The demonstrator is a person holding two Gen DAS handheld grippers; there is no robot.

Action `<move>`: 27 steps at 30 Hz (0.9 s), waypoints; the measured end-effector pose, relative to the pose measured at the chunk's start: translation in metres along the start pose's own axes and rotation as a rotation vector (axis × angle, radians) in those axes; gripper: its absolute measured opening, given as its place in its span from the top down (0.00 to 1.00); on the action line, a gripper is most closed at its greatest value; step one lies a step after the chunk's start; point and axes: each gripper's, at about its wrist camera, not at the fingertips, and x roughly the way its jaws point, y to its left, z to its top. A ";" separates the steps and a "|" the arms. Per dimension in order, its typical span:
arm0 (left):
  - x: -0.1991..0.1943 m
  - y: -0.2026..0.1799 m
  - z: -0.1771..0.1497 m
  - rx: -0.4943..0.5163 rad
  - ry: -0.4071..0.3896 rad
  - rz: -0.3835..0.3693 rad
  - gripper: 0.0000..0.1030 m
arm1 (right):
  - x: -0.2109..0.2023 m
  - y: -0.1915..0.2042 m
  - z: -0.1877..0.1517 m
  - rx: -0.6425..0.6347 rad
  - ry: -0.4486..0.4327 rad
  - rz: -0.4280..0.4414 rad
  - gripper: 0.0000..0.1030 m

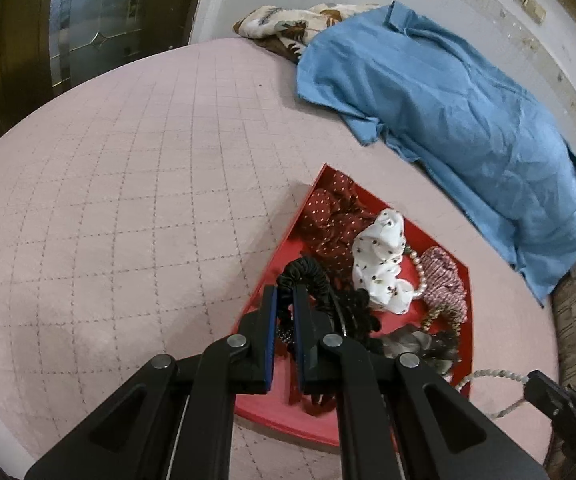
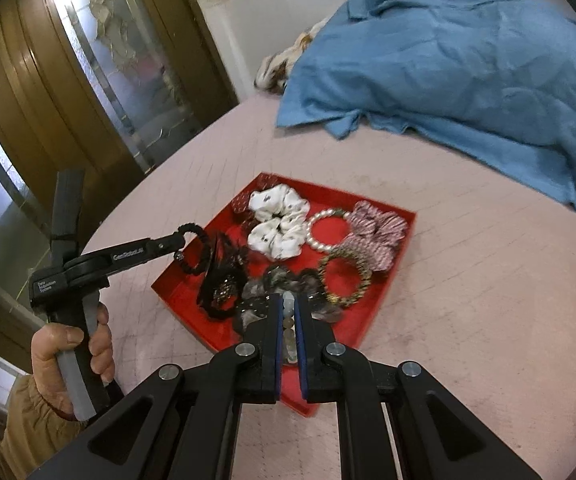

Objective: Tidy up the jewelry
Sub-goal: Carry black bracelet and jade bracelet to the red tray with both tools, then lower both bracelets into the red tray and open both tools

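On the pink quilted bed (image 1: pixel 128 160) a red tray (image 2: pixel 372 292) holds scrunchies and bracelets, the left gripper (image 1: pixel 284 296) jaws pinching a black scrunchie (image 1: pixel 308 276) above it, the right gripper (image 2: pixel 288 308) jaws pinching a pale bead bracelet (image 2: pixel 288 322).

Home bedroom: pink quilted bedspread (image 1: pixel 136 168) covering wide bed, blue sheet (image 1: pixel 448 112) lying rumpled over bedding, floral pillow (image 1: pixel 284 24) showing at wall, wooden door with frosted glass panel (image 2: pixel 100 64) standing alongside.
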 end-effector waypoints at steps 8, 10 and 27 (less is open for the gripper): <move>0.014 -0.006 -0.005 0.051 0.018 0.082 0.94 | 0.038 -0.005 -0.016 0.023 0.093 -0.022 0.93; 0.016 -0.008 -0.007 0.067 0.019 0.102 0.94 | 0.044 -0.007 -0.019 0.024 0.111 -0.030 0.93; -0.007 -0.038 -0.021 0.215 -0.102 0.165 0.92 | 0.058 -0.008 -0.033 0.013 0.150 -0.027 0.93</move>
